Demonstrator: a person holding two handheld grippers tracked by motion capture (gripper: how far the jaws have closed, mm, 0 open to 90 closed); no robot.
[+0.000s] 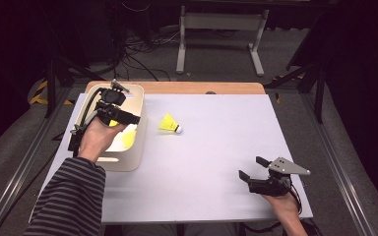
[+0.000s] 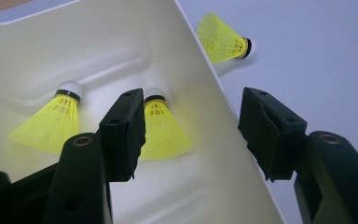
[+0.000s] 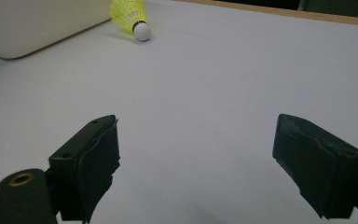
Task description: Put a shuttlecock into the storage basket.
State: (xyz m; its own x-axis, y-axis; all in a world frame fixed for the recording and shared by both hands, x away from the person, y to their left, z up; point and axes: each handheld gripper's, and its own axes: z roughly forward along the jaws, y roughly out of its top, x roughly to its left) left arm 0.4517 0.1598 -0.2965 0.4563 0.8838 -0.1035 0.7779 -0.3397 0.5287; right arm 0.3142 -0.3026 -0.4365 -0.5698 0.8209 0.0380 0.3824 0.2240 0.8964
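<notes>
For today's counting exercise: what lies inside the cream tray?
Two yellow shuttlecocks lie inside the cream tray. The left tool covers part of its floor in the high view.

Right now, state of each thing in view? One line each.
Left gripper: jaws open, astride the tray wall, holding nothing.
Right gripper: jaws open, empty, over bare table.
Tray: upright at the table's left, two yellow shuttlecocks inside.
Shuttlecocks in tray: lying on their sides.
Loose shuttlecock: on its side on the table, right of the tray.
</notes>
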